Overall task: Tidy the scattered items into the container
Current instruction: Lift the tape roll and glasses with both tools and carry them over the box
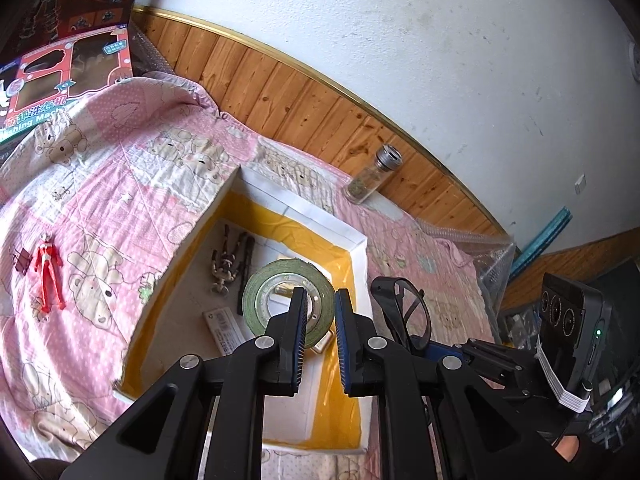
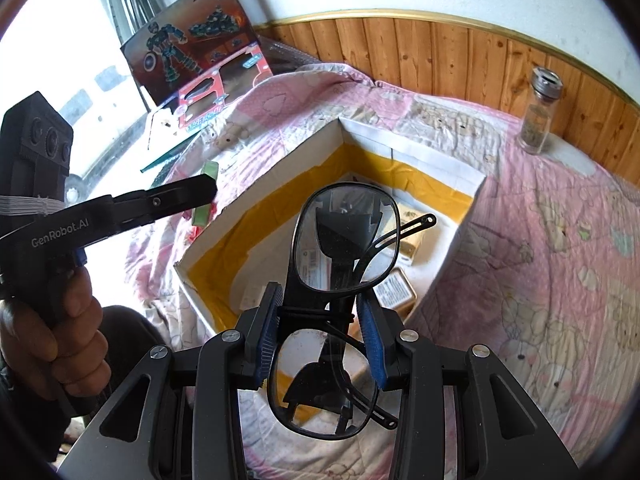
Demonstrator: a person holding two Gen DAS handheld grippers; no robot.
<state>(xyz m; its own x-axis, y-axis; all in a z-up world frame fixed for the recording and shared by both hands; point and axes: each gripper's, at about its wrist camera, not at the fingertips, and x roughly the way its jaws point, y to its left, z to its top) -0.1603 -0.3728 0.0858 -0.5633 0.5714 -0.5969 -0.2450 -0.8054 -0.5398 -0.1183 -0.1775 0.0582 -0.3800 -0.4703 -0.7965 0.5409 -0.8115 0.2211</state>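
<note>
- Eyeglasses (image 2: 344,248) with a black frame sit clamped between the fingers of the right gripper (image 2: 322,334), pinched at the bridge so one lens stands above the fingers and the other hangs below; the temples are folded.
- Right gripper hangs over the near right corner of the container (image 1: 362,252), a white foam box lined with yellow tape, open at the top.
- Left gripper (image 1: 320,332) points down over the box with its fingers slightly apart and nothing between them.
- A hand (image 2: 60,332) is wrapped around the left gripper's handle, seen at the left edge of the right wrist view.
- Inside the box lie a roll of green tape (image 1: 288,300), a brown jointed figure (image 1: 230,260) and a small white carton (image 1: 226,326).
- On the pink bear-print quilt (image 1: 120,184), well apart from the box, lies a red toy figure (image 1: 48,272).
- A glass shaker jar (image 1: 370,176) with a metal lid stands upright by the wooden wall panelling (image 1: 280,92).
- Toy boxes (image 1: 68,68) lean at the far end of the bed.
</note>
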